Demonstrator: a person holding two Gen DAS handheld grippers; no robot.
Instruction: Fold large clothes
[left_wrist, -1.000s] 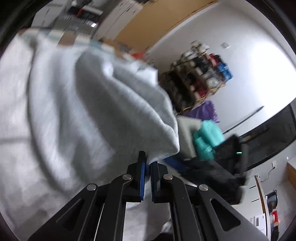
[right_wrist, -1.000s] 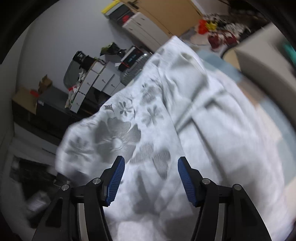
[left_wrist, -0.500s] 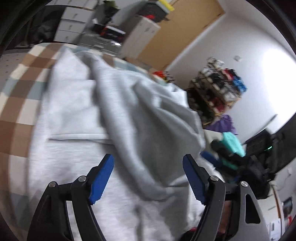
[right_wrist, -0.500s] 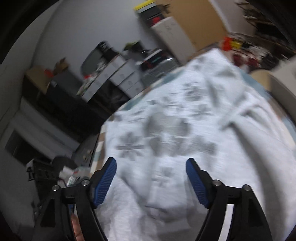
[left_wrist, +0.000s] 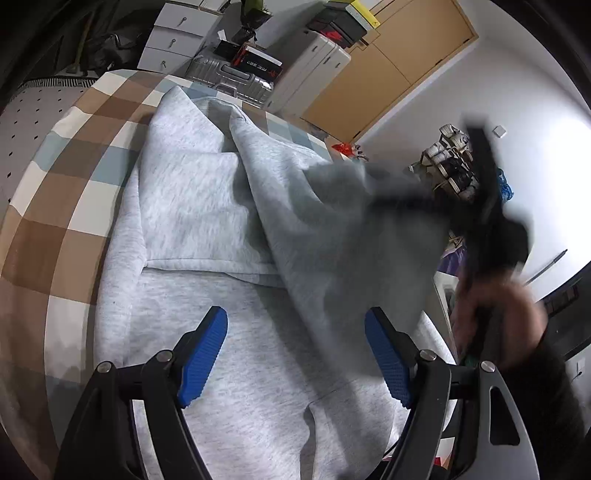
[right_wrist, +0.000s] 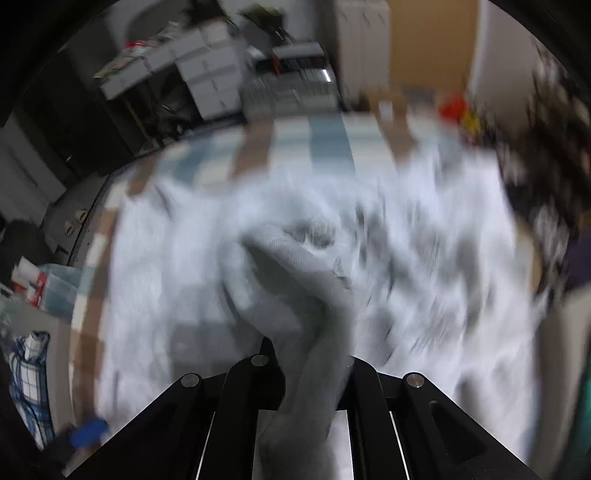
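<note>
Since prev. frame right gripper (right_wrist: 314, 369) has just been closing, now pinching grey sweatshirt (left_wrist: 207, 206) fold on checked bed (left_wrist: 74, 206); left gripper (left_wrist: 295, 354) spread, empty; cloth soft, floppy, best gripped at hem/edges.
</note>
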